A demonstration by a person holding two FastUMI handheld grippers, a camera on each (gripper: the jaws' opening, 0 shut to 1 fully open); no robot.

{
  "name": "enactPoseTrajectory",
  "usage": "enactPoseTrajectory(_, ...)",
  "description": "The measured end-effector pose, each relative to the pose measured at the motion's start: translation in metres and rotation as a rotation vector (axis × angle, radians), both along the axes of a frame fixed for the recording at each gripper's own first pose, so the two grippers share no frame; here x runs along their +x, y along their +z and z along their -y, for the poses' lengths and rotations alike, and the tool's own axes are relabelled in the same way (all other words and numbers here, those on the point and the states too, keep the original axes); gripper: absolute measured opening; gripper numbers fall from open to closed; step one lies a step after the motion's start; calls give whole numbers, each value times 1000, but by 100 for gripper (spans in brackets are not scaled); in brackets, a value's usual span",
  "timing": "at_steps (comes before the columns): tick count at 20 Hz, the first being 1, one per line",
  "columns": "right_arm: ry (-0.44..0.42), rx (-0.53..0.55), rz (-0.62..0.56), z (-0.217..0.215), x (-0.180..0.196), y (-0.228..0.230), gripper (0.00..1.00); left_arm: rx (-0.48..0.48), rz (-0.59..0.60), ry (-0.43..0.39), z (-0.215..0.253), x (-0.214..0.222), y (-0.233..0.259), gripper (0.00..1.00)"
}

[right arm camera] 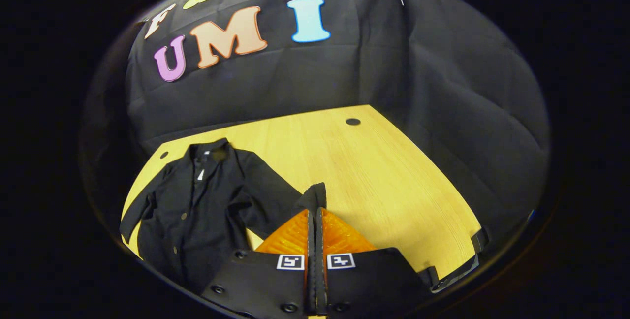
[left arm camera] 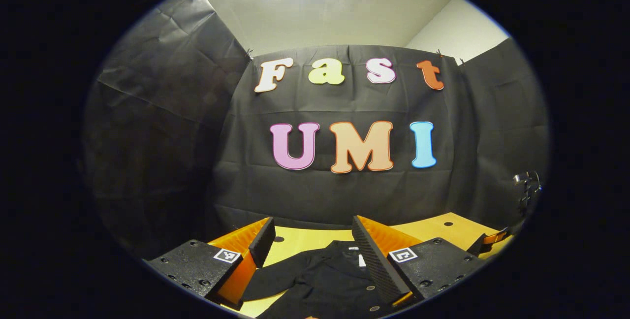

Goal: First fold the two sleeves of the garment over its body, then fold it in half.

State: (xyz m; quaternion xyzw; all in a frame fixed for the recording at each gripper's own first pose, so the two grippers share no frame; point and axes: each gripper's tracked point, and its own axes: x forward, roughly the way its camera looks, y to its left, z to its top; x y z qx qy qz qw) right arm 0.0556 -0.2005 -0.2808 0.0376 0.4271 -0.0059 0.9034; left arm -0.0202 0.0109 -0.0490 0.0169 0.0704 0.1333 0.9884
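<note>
Nearest the lens in the right gripper view, the right gripper (right arm camera: 315, 201) is seen pressed together on the cuff of the sleeve (right arm camera: 275, 196) of the black garment (right arm camera: 197, 201), which is spread flat on the wooden table (right arm camera: 374, 171). Spread wide and empty, the left gripper (left arm camera: 312, 240) is held level above the garment's collar end, whose lower part is cut off.

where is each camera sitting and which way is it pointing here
Left gripper view: rides on the left gripper, held low and level, facing the booth's back wall; its fingers stand apart over the black button-up garment.
Right gripper view: rides on the right gripper, higher, tilted down at the yellow wooden table; its fingers are closed at the garment's sleeve end.
Both show the garment, the table and the wall.
</note>
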Motion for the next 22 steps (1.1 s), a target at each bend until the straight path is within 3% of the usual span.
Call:
enactPoseTrajectory(8,142,39,97,-110,50,34,2,9,-25,68,-63,-21,-4,93)
enactPoseTrajectory(22,318,65,121,-284,82,36,2,16,-74,147,-165,-48,-25,93)
